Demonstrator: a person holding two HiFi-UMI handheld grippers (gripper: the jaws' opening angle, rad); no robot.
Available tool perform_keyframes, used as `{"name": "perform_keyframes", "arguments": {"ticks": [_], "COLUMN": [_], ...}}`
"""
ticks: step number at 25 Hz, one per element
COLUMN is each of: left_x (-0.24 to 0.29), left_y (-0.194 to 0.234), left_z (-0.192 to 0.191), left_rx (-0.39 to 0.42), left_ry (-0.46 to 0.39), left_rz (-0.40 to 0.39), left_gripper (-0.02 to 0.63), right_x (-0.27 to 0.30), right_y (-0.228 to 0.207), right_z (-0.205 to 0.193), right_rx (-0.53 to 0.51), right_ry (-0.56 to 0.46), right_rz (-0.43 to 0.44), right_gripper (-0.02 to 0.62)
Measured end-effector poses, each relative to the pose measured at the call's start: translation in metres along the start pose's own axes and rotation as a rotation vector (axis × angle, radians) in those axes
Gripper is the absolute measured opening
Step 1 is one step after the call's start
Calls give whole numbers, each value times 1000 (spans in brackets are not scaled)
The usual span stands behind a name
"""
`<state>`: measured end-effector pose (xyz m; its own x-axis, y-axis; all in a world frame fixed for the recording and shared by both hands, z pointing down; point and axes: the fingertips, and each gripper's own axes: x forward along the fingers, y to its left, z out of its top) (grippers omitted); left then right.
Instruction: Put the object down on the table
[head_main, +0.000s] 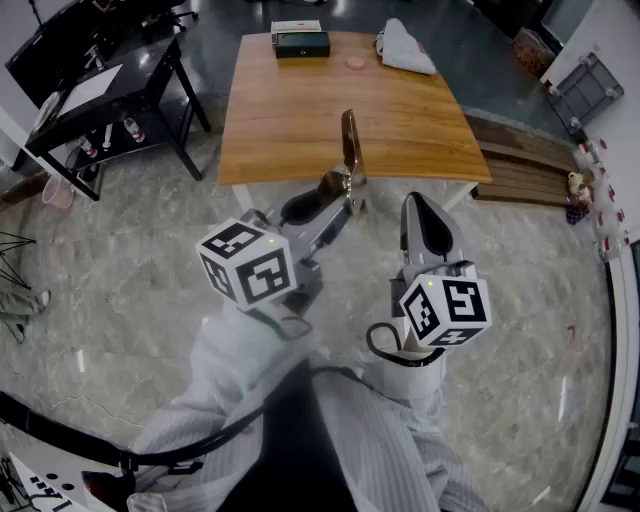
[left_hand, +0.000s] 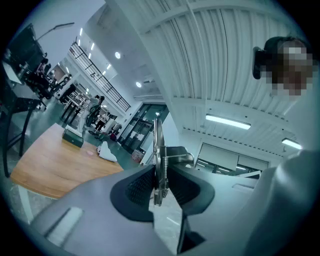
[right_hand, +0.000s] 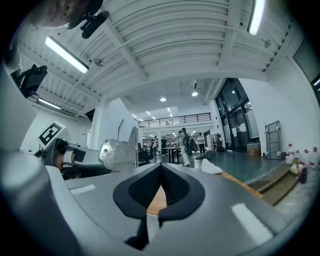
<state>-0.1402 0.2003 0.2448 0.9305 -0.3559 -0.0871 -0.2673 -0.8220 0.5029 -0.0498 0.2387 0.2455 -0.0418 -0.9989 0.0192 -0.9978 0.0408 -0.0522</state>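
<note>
A shiny metal tool (head_main: 347, 150) with a thin flat blade and a spring stands upright in the air before the wooden table's (head_main: 300, 120) near edge. My left gripper (head_main: 338, 192) is shut on its lower part. In the left gripper view the tool (left_hand: 158, 150) sits edge-on between the dark pads (left_hand: 140, 187), with the blade rising above them. My right gripper (head_main: 418, 212) hangs just to the right of it, shut and empty. In the right gripper view its jaws (right_hand: 160, 170) meet at the tips, and the tool (right_hand: 120, 151) shows at the left.
At the table's far edge lie a dark box (head_main: 302, 44), a small pink disc (head_main: 355, 63) and a white cloth (head_main: 405, 48). A black desk (head_main: 110, 90) stands at the left. Wooden planks (head_main: 520, 165) lie on the floor at the right.
</note>
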Motion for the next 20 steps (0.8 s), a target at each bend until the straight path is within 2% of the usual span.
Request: {"name": "perform_keyframes", "arguments": {"ticks": [11, 20], "left_x": [1, 12], "left_y": [-1, 4], "left_z": [-6, -31], "left_rx": [0, -27], "left_ry": [0, 17], "left_rz": [18, 40], "left_gripper": [86, 86], "right_x": [-5, -26], "right_y": [-5, -29], "right_z": [-3, -18], "right_rx": [12, 18], "right_ry": [-11, -1], "right_rz": [0, -13], "right_gripper": [14, 14]}}
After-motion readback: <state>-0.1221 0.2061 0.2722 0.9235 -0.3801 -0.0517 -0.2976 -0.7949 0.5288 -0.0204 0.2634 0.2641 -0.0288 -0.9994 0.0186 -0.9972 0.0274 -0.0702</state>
